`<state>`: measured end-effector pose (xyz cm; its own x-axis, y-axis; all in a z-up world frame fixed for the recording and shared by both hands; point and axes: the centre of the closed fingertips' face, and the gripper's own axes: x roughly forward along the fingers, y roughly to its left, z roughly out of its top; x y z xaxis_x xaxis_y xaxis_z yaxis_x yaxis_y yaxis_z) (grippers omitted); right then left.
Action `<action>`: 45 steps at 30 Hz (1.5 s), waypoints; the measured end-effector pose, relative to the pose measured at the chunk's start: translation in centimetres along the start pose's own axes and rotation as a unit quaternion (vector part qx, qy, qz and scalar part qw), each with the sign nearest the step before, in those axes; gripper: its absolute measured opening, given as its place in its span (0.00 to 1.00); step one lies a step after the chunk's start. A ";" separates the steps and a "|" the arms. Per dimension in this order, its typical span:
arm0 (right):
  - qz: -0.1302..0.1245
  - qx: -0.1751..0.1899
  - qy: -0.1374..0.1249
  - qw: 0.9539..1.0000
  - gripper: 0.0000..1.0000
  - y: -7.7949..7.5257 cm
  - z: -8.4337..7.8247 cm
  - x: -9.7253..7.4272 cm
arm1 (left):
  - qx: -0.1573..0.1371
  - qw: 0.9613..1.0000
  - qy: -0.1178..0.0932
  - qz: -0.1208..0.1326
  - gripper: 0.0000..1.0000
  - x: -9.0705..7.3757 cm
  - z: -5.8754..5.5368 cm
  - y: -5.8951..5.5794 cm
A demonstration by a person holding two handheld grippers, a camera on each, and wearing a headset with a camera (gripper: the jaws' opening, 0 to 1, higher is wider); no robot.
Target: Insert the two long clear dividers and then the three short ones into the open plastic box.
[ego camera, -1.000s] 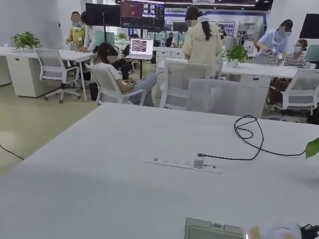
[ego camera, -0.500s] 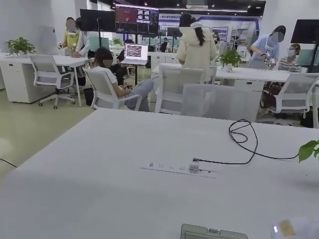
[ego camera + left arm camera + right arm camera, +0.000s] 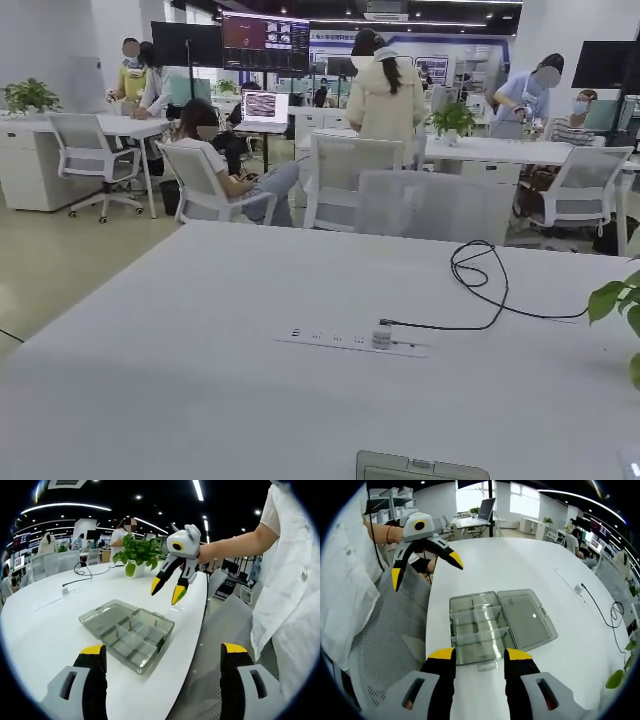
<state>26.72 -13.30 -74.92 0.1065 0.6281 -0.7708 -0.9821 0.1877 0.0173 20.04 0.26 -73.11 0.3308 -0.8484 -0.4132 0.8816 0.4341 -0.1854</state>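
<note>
plastic box lies open on the white table, just ahead of the right gripper fingertips, with its lid flat beside the tray. clear dividers already stand inside and split the tray into compartments, though i cannot count them for certain. the right gripper's fingers are apart and hold nothing. the left gripper has its fingers spread wide and bare too, with the box a little way beyond and between them. each gripper hangs in the air off the near table edge, well apart from the box. in the head view, a pale blur with a yellow patch sat at the lower right corner a second ago and half a second ago, beside the box's edge. it has now slid almost out, while the box edge has stayed at the bottom. the camera has shifted a little as well. my judgement is that a gripper has drawn back from the box, so the fitting looks finished or nearly so, with nothing left to carry.
</note>
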 end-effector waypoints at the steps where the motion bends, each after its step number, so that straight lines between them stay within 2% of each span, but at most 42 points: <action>1: -0.001 0.002 0.002 1.000 0.41 0.0 -0.3 -0.2 | 0.000 1.000 0.000 0.000 0.96 0.0 0.0 0.0; 9: -0.007 0.009 0.032 0.999 0.46 -0.1 -4.4 -1.8 | -0.001 1.000 0.000 0.002 0.97 0.0 0.0 0.1; 16: -0.006 0.018 0.054 0.998 0.49 -0.2 -7.2 -2.9 | -0.001 1.000 0.002 0.001 0.96 -0.1 -0.1 0.1; 25: 0.003 0.014 0.102 0.995 0.53 -0.5 -11.4 -3.7 | -0.002 1.000 0.002 0.001 0.96 -0.1 0.0 0.1; 33: 0.013 -0.021 0.159 0.987 0.53 -1.1 -15.0 -3.7 | -0.003 1.000 0.004 0.002 0.96 -0.2 -0.1 0.2; 36: 0.017 -0.042 0.191 0.981 0.52 -1.5 -16.7 -3.5 | -0.002 1.000 0.005 0.003 0.95 -0.3 -0.1 0.2; 41: 0.023 -0.064 0.216 0.974 0.51 -1.8 -18.1 -2.9 | -0.005 1.000 0.008 0.003 0.96 -0.4 -0.3 0.2; 45: 0.025 -0.071 0.224 0.972 0.50 -2.0 -18.7 -2.5 | -0.006 1.000 0.010 0.004 0.95 -0.4 -0.4 0.3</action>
<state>25.52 -29.40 -84.98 0.0112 0.2358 -0.9717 -0.9992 0.0398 -0.0019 20.00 0.85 -73.36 0.3312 -0.8388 -0.4321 0.8745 0.4448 -0.1932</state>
